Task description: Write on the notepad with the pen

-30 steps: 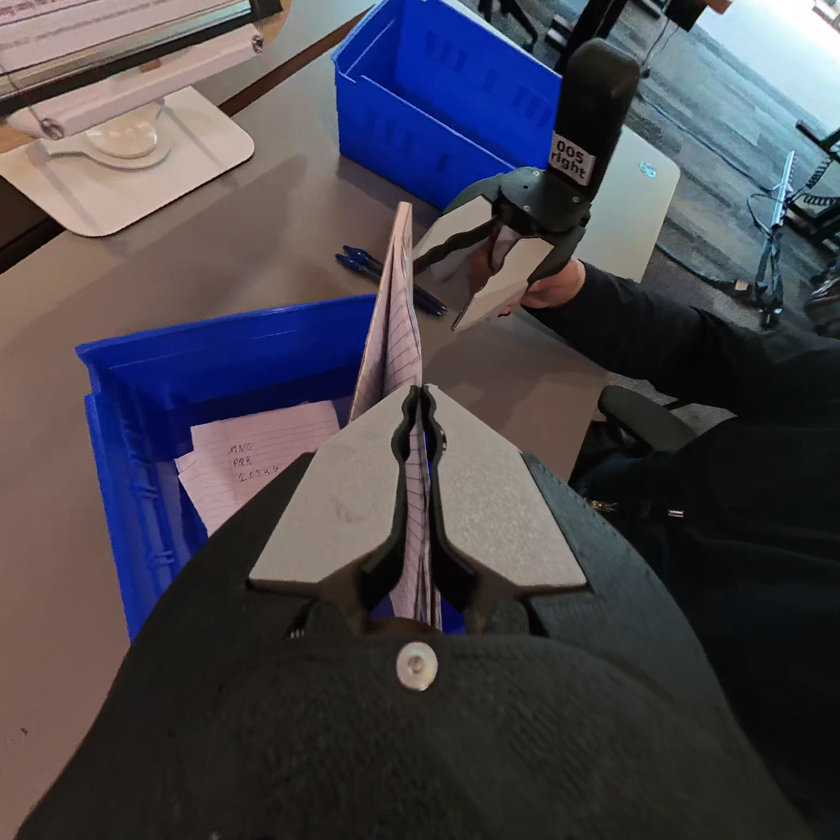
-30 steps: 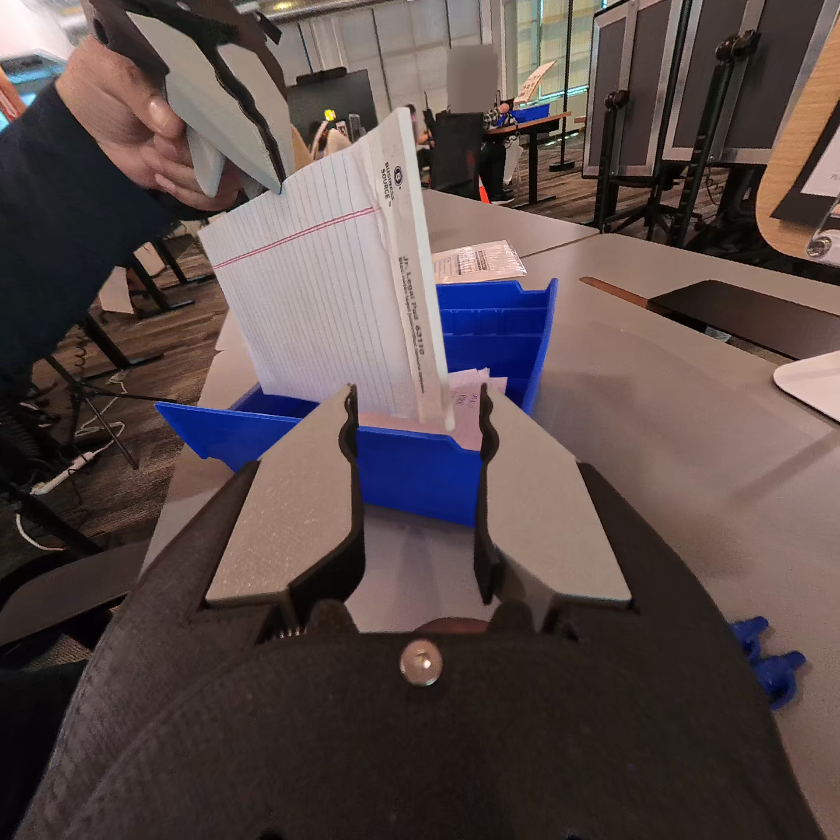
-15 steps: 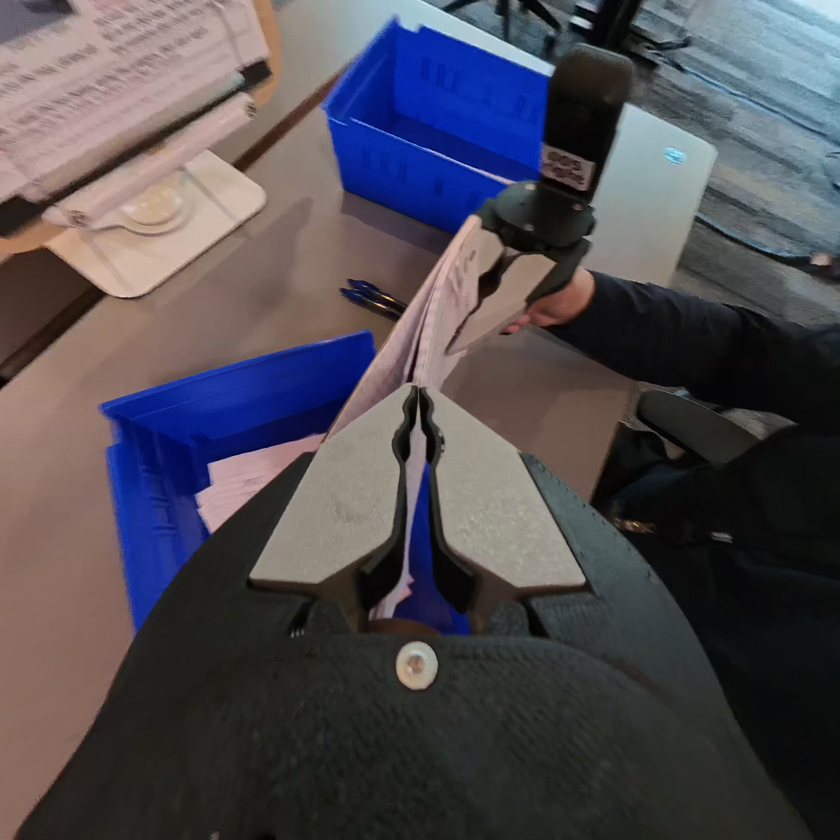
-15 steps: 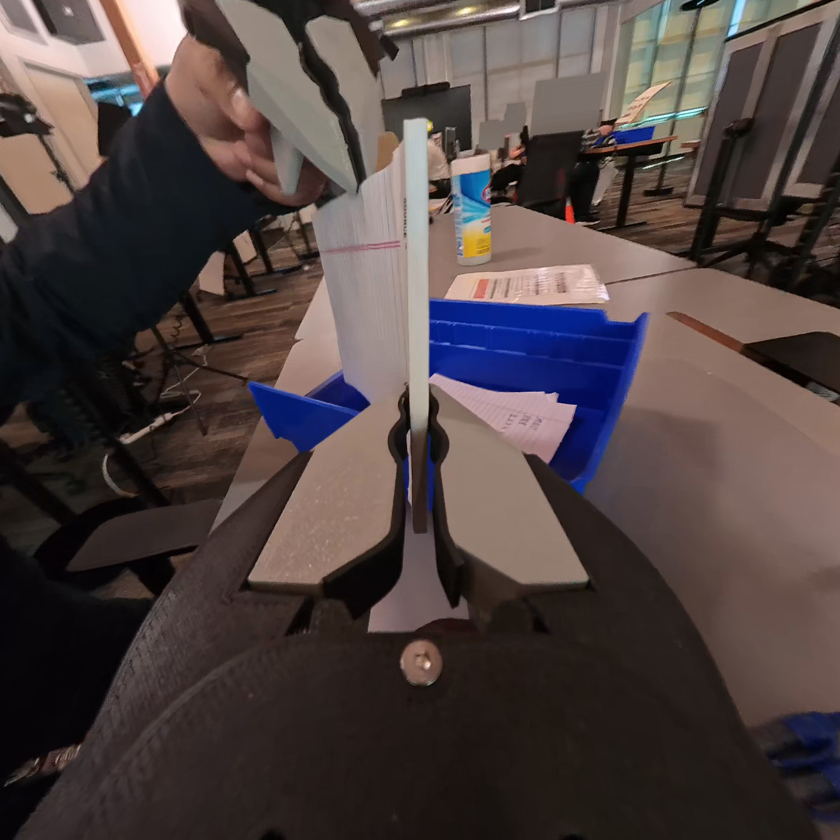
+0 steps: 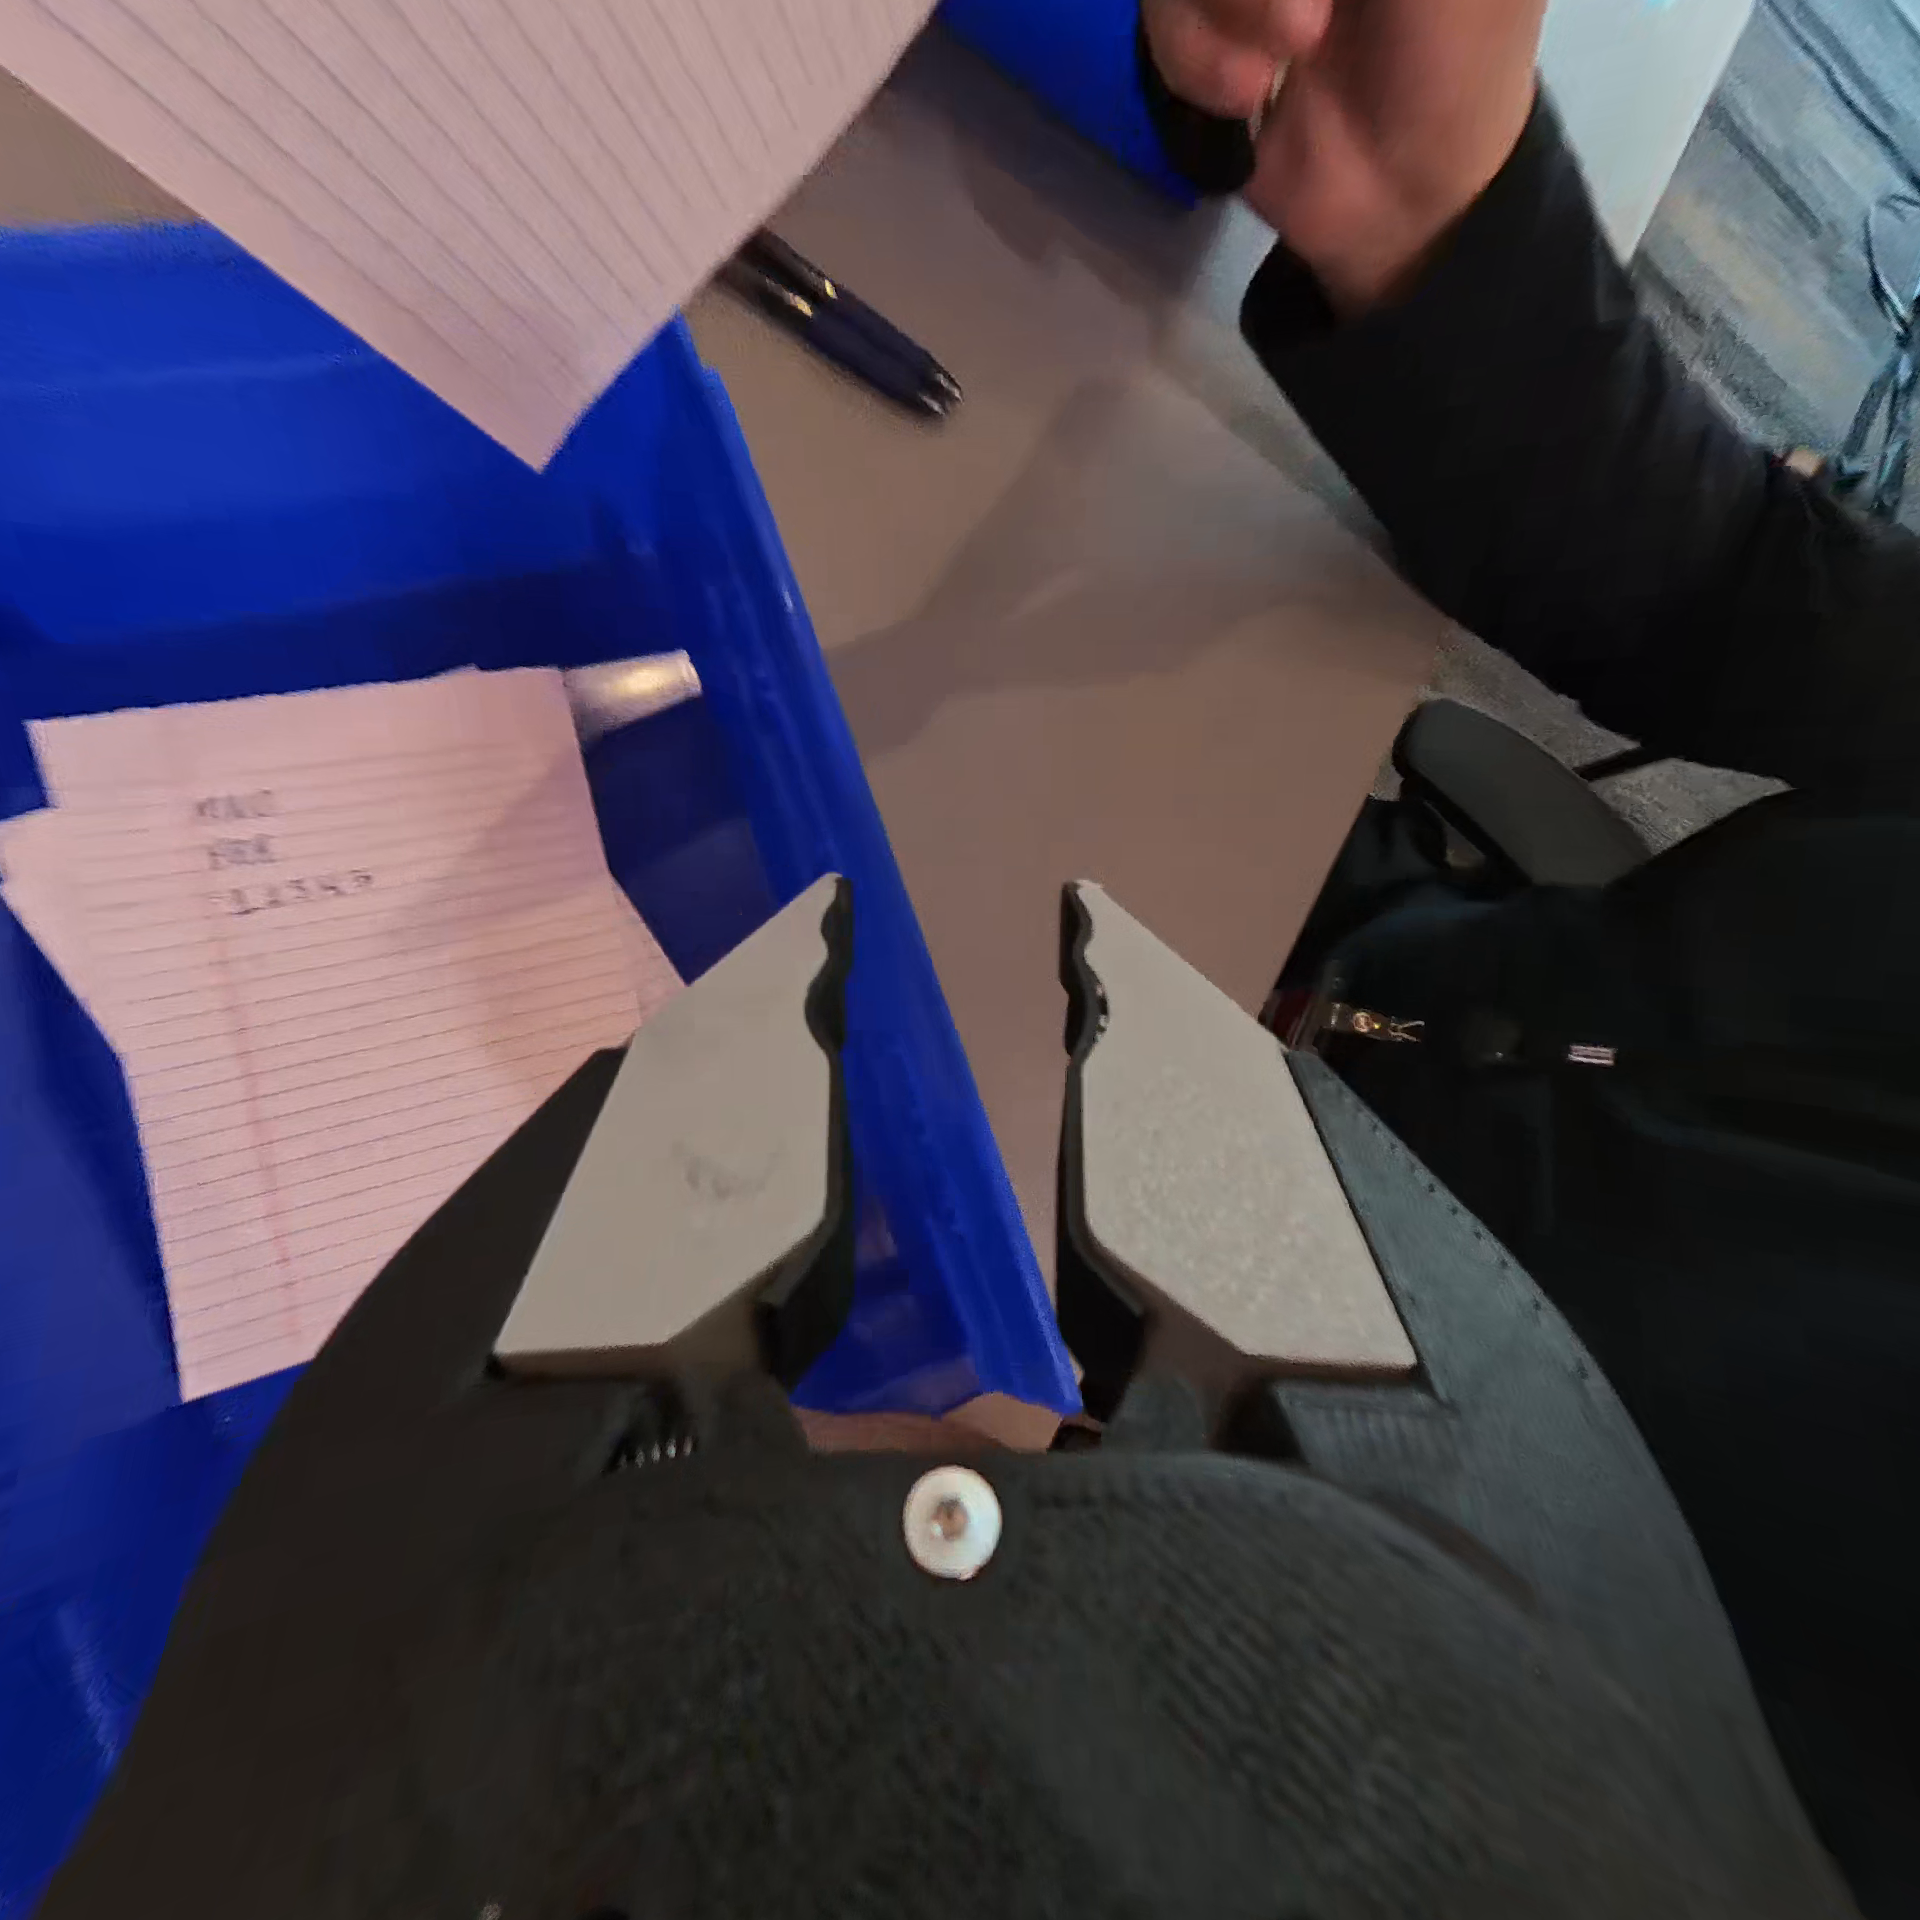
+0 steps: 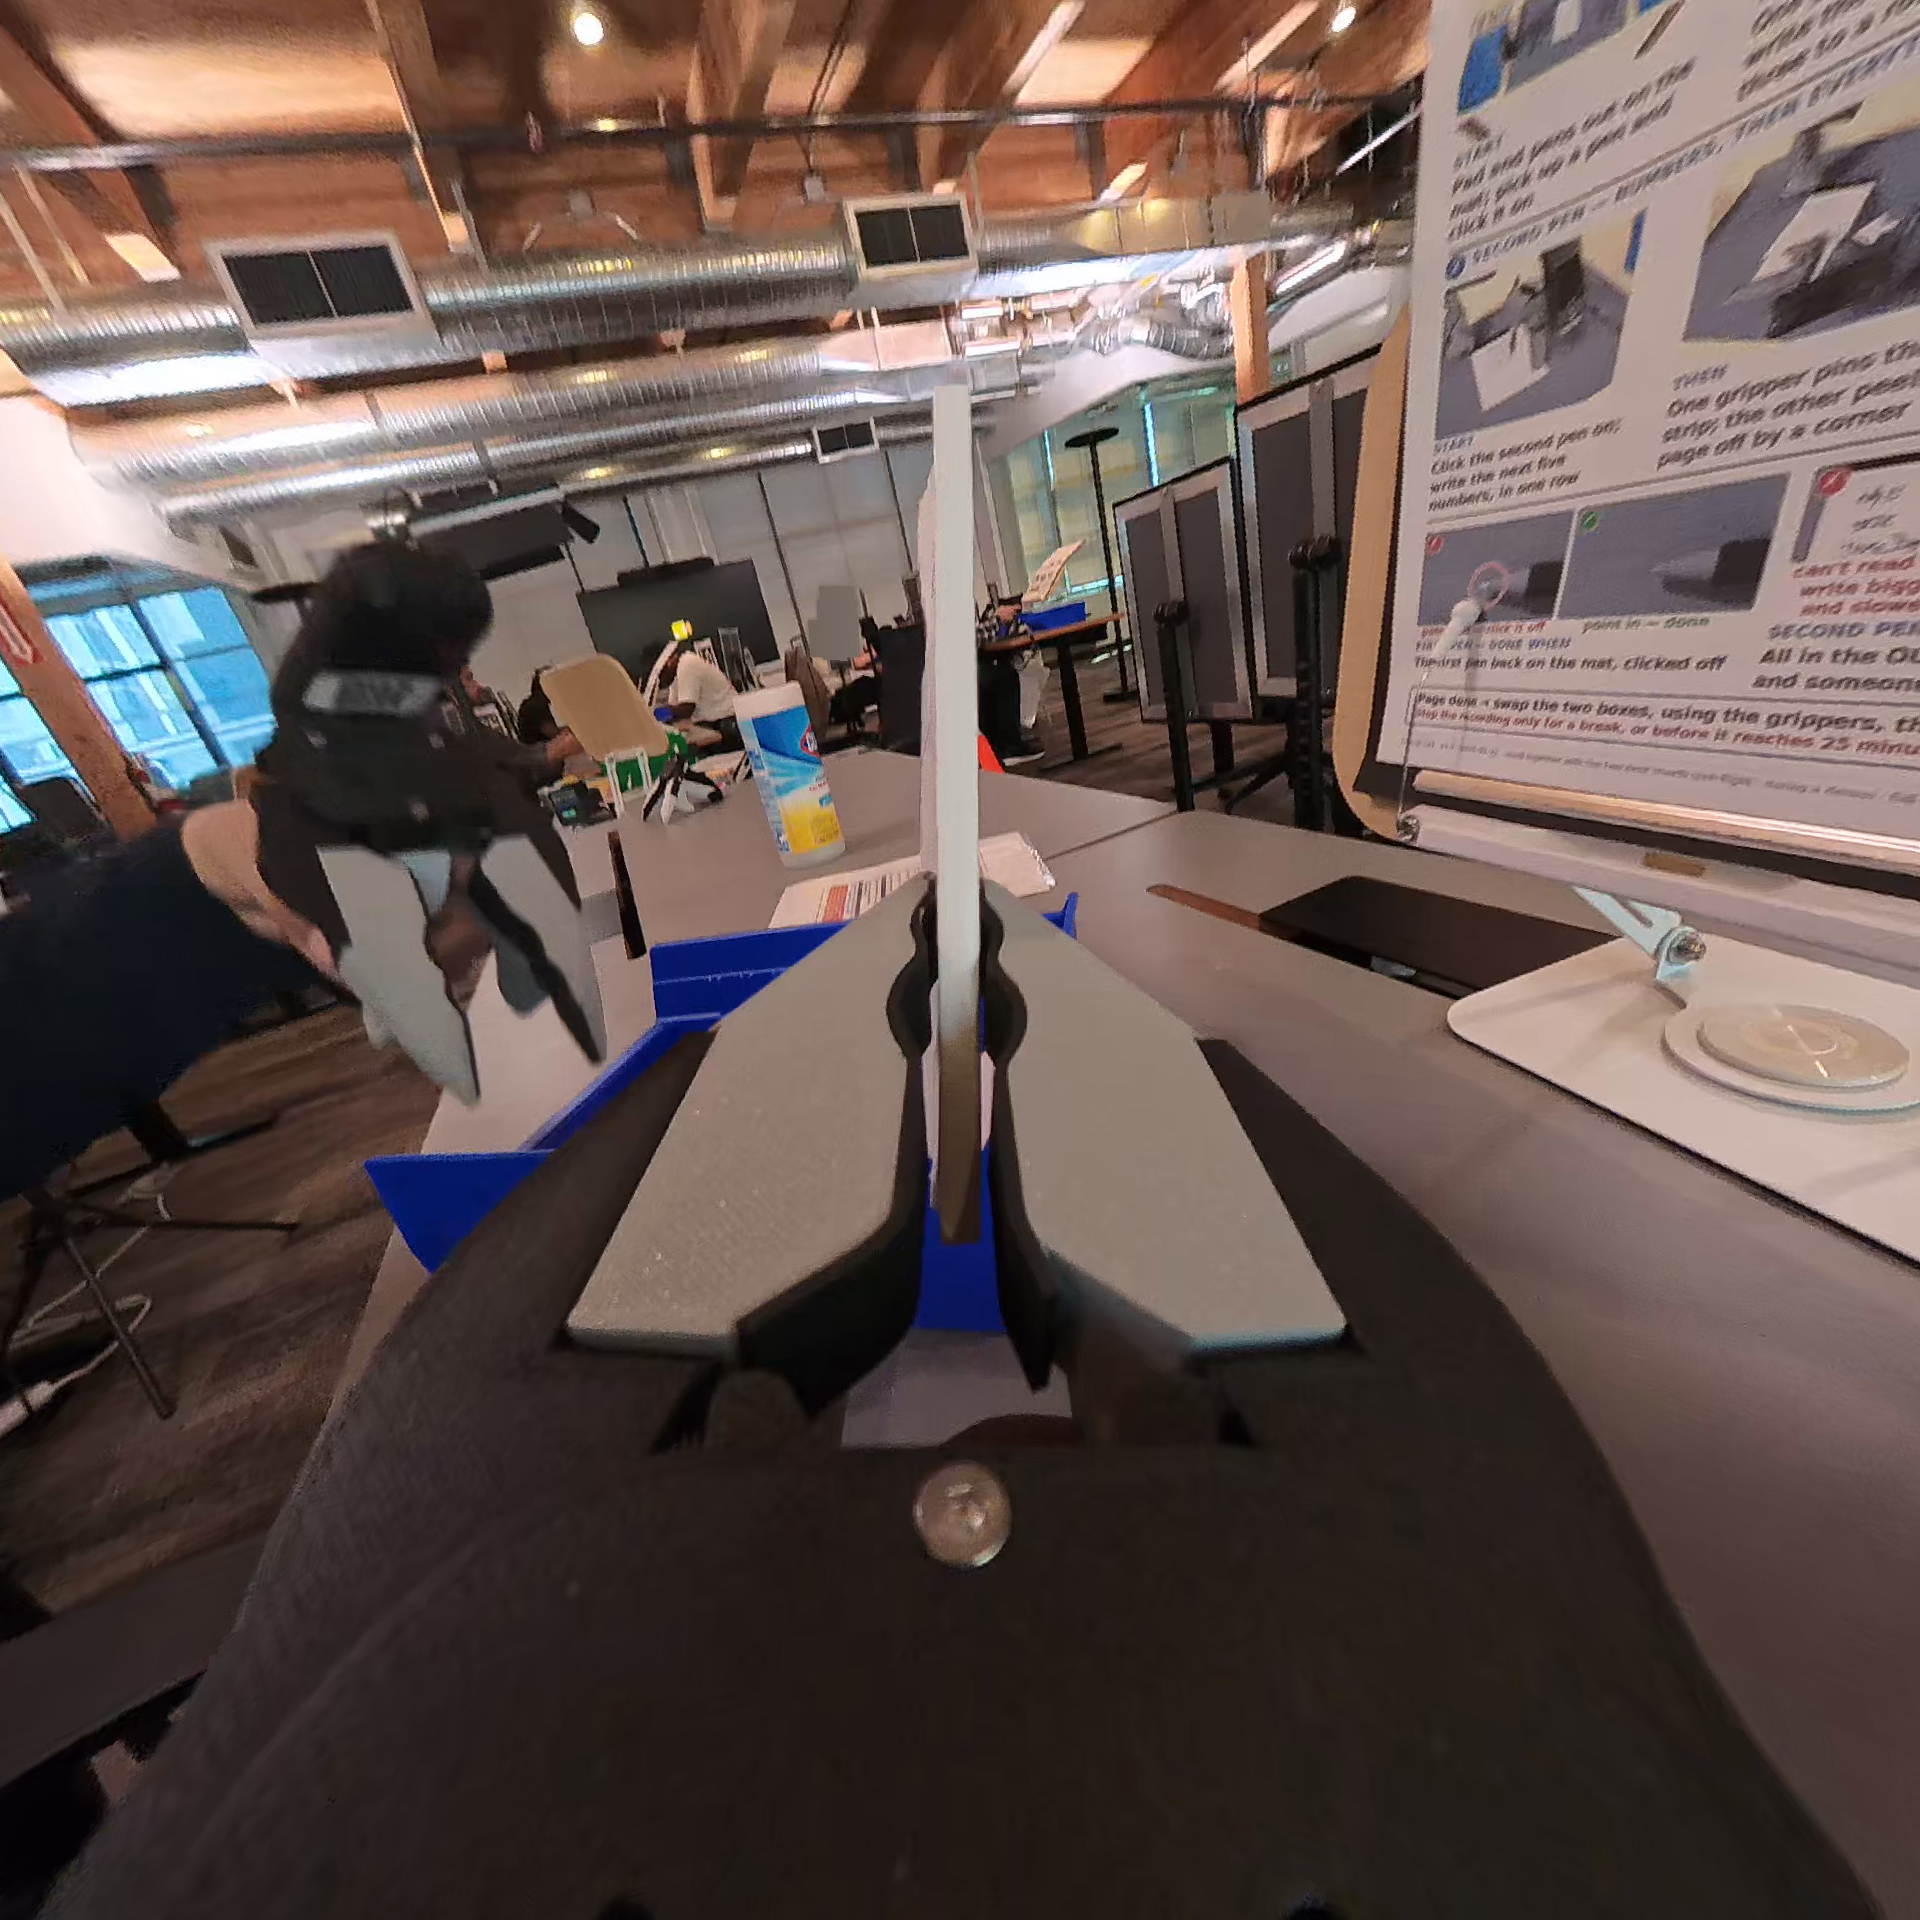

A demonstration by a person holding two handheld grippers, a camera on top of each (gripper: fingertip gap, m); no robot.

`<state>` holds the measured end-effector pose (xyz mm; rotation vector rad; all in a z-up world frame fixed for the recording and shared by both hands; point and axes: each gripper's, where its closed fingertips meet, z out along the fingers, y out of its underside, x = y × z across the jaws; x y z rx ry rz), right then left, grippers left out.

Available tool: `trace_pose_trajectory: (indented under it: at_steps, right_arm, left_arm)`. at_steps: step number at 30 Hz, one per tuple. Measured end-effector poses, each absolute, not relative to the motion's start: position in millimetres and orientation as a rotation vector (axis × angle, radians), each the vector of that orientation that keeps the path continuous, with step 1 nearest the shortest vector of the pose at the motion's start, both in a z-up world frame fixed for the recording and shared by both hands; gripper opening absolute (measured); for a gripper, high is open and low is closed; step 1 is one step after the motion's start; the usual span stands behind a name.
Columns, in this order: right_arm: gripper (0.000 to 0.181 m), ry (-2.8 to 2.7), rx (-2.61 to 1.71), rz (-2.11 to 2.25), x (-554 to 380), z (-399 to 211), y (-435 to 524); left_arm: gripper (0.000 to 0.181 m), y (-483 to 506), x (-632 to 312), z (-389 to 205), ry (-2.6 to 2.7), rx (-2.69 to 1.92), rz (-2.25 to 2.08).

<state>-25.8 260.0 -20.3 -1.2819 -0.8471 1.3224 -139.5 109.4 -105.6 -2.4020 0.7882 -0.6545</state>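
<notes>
Left wrist view: the left tongs (image 5: 956,935) stand parted with nothing between their grey fingers (image 5: 707,1143), poised above the near wall of a blue bin (image 5: 790,644). Inside the bin lie loose lined sheets (image 5: 343,987), the top one bearing a few handwritten lines. The lined notepad (image 5: 468,177) hangs in the air at the top of the picture, over the bin's far part, its lower corner pointing down. Two dark blue pens (image 5: 852,327) lie side by side on the grey bench (image 5: 1091,644) just beyond the bin, touching neither tongs. At the upper right a hand (image 5: 1340,125) in a dark sleeve appears.

Right wrist view: the right tongs (image 6: 956,914) are clamped on the notepad (image 6: 951,665), which is seen edge-on and stands upright between the fingers, rising well above their tips. Behind them sits the blue bin (image 6: 717,977) on the bench (image 6: 1351,1039). The left tongs (image 6: 520,1070) show blurred at the left, spread apart and clear of the notepad. A wipes canister (image 6: 790,779) stands farther back, and an instruction sheet on a white stand (image 6: 1662,416) is at the right.
</notes>
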Motion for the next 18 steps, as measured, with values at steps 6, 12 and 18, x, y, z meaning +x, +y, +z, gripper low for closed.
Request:
trace_pose_trajectory:
  at_steps: [6, 12, 18]
  right_arm:
    - [0.001, -0.813, -1.277, 1.321, -19, -18, 265]
    - [0.001, -0.814, -1.234, 1.353, -16, -11, 261]
    - [0.001, -0.789, -1.168, 1.334, -6, 2, 259]
  left_arm:
    - [0.044, 127, -151, -160, 0.869, -2.61, -0.308]
    - [0.013, 139, -143, -163, 0.883, -2.643, -0.267]
    - [0.015, 161, -157, -162, 0.638, -2.671, -0.381]
